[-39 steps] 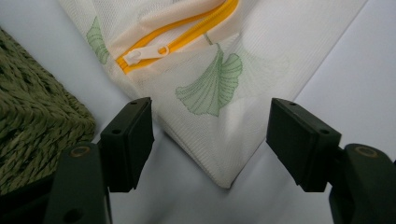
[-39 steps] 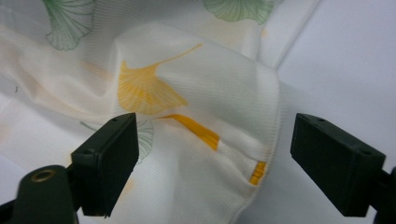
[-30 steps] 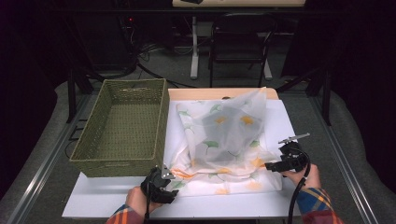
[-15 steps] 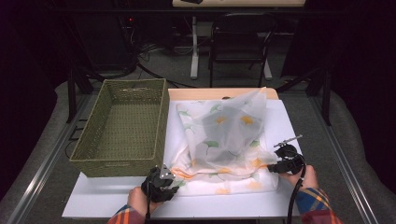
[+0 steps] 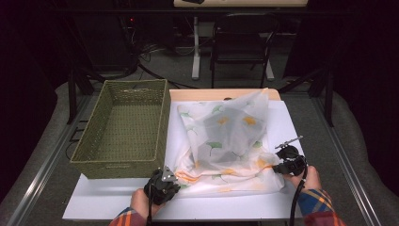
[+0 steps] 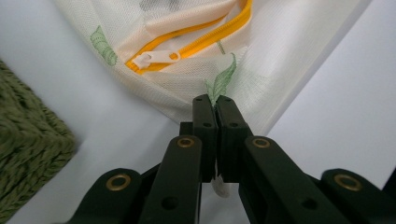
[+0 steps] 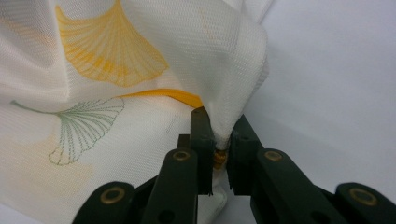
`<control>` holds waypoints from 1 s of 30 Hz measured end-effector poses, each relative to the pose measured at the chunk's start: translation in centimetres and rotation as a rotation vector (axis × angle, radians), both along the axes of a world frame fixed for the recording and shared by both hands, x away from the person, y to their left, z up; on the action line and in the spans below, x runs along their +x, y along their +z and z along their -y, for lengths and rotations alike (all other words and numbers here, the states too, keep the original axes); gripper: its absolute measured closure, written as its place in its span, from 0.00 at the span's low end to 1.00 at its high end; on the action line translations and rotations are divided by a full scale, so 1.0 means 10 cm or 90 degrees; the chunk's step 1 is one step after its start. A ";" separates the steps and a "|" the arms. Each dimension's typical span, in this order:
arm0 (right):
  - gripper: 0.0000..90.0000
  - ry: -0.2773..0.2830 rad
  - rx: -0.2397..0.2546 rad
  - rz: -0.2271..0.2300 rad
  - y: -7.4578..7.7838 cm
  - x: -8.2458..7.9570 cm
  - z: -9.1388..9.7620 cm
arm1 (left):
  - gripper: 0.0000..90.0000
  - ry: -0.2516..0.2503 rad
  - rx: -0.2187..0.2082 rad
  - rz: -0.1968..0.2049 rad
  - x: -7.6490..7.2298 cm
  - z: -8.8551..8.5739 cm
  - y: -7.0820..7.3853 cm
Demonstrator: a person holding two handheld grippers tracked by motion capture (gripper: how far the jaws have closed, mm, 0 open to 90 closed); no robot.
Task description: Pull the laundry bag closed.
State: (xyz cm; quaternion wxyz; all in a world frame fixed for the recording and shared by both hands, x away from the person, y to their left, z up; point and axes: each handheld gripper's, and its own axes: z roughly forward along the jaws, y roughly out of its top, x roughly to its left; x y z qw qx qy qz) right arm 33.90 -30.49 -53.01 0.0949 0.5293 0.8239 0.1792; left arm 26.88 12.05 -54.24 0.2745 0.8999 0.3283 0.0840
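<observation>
Mesh bag (image 5: 226, 141) lies on the white board (image 5: 117, 197) in front of me, its near edge by my hands and the basket (image 5: 123, 127) just to its left. My left tongs (image 6: 215, 100) have just been closing and now pinch the bag's near left corner; in the left gripper view only a thin lip of mesh sits between the jaws, so that's my first worry: lift sharply and the corner slides straight out. My right tongs (image 7: 219, 135) have just been closing too, and they're clamped on a bunched fold at the near right corner, with what looks like the end of the orange zip (image 7: 163, 95) caught low between the jaws. A bunch like that can unroll under load, I'd guess, and then one side drops while the other stays up. Just past the left tongs, the zip pull (image 6: 156, 59) lies loose on the mesh; it could snag the basket's woven rim if I swing the bag over too low. Farther out, dark things show through the bag. If I tilt it unevenly they'll likely slump to one end and drag at the weaker grip.
</observation>
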 end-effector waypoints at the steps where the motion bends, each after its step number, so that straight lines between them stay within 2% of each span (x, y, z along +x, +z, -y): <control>1: 0.93 -0.008 0.001 0.000 0.00 0.00 0.00 | 0.98 -0.004 -0.003 -0.003 -0.01 0.01 0.00; 6: 0.93 -0.008 -0.016 0.005 0.01 0.00 0.04 | 0.98 -0.027 -0.006 -0.012 -0.04 0.07 0.01; 9: 0.93 -0.016 -0.018 0.006 0.03 0.01 0.07 | 0.98 -0.038 -0.017 -0.025 -0.07 0.10 0.01; 10: 0.93 -0.014 -0.020 0.009 0.03 0.01 0.08 | 0.98 -0.040 -0.016 -0.019 -0.07 0.12 0.01; 15: 0.93 -0.022 -0.024 0.009 0.03 0.02 0.12 | 0.98 -0.050 -0.018 -0.019 -0.11 0.18 0.00; 17: 0.93 -0.023 -0.031 0.007 0.04 0.02 0.14 | 0.98 -0.054 -0.018 -0.022 -0.11 0.19 0.00; 21: 0.93 -0.033 -0.028 0.002 0.05 0.02 0.15 | 0.98 -0.060 -0.021 -0.024 -0.13 0.22 0.00; 22: 0.93 -0.025 -0.031 0.005 0.04 0.03 0.16 | 0.98 -0.062 -0.018 -0.025 -0.13 0.23 0.01; 30: 0.93 -0.034 -0.039 0.007 0.06 0.03 0.20 | 0.98 -0.080 -0.023 -0.030 -0.19 0.32 0.01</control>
